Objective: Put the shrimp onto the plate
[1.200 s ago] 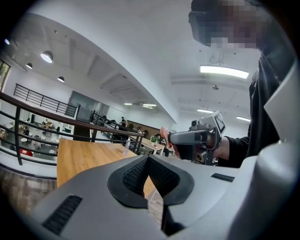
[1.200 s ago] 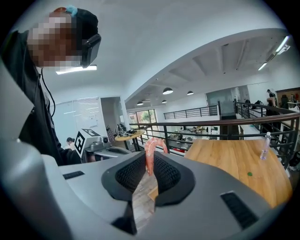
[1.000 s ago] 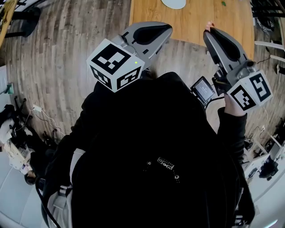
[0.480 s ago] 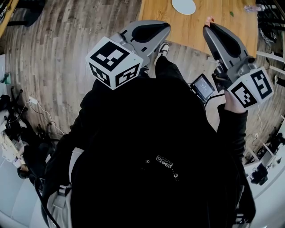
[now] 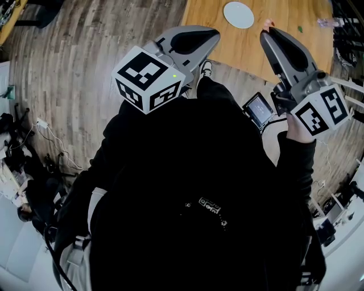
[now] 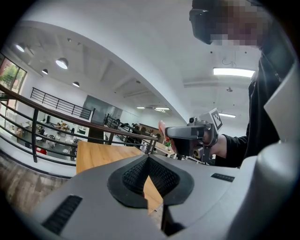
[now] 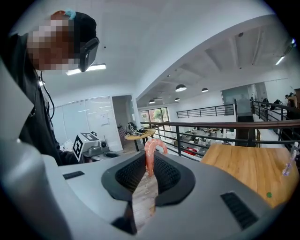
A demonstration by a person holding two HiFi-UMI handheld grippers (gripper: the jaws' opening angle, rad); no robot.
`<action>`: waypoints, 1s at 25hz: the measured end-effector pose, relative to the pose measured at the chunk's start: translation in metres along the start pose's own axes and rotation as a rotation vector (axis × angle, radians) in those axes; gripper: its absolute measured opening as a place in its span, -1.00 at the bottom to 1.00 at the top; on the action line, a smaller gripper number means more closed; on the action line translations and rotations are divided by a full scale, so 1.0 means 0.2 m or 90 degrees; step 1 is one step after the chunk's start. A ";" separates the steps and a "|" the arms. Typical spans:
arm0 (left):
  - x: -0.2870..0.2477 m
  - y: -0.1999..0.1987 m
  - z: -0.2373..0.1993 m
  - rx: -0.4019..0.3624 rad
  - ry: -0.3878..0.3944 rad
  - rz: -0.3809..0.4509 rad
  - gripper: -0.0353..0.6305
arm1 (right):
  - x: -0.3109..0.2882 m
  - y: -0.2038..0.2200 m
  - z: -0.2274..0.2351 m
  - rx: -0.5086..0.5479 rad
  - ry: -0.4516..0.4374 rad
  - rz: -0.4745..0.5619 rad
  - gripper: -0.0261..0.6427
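A pink shrimp [image 7: 151, 152] sticks up from between the pads of my right gripper [image 7: 150, 161], which is shut on it. In the head view its tip [image 5: 266, 24] shows at the front of the right gripper [image 5: 266, 33], over the near edge of the wooden table [image 5: 213, 17]. A round white plate [image 5: 238, 14] lies on that table, ahead and a little left of the shrimp. My left gripper [image 5: 215, 35] is held level beside the right one, short of the table. Its pads meet at the tip [image 6: 148, 158] with nothing between them.
A small green piece [image 5: 300, 28] and a clear bottle [image 5: 327, 23] lie on the table's right part. The person's black torso fills the lower head view, with a small screen [image 5: 259, 111] at the waist. Cables and clutter line the plank floor at left [image 5: 34, 142].
The table and plate have slid down and further into the head view, nearer to both grippers. The grippers hold the same pose, and the shrimp stays gripped.
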State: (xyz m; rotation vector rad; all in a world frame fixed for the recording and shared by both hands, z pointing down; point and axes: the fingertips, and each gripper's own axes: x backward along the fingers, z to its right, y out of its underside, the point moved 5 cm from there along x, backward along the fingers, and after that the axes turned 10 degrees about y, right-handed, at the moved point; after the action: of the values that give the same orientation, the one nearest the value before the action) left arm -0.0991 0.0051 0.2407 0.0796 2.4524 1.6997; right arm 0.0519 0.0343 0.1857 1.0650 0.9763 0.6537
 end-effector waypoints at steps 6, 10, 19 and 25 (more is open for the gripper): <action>-0.27 -0.10 -0.37 0.008 -0.015 -0.009 -0.90 | -0.28 -0.07 0.41 -0.021 -0.016 0.000 -0.73; -0.41 -0.13 -0.45 0.010 -0.019 -0.023 -0.90 | -0.33 -0.09 0.58 -0.034 -0.021 0.005 -0.73; -0.46 -0.19 -0.46 -0.008 -0.015 -0.037 -0.90 | -0.33 -0.10 0.63 -0.050 -0.023 0.026 -0.73; -0.43 -0.25 -0.46 -0.012 -0.027 -0.052 -0.90 | -0.34 -0.12 0.61 -0.060 -0.035 0.029 -0.73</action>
State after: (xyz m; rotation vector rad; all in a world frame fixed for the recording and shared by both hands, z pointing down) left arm -0.0264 -0.1088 0.2334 0.0128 2.3755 1.6702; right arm 0.1315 -0.0821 0.2053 1.0197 0.8682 0.6979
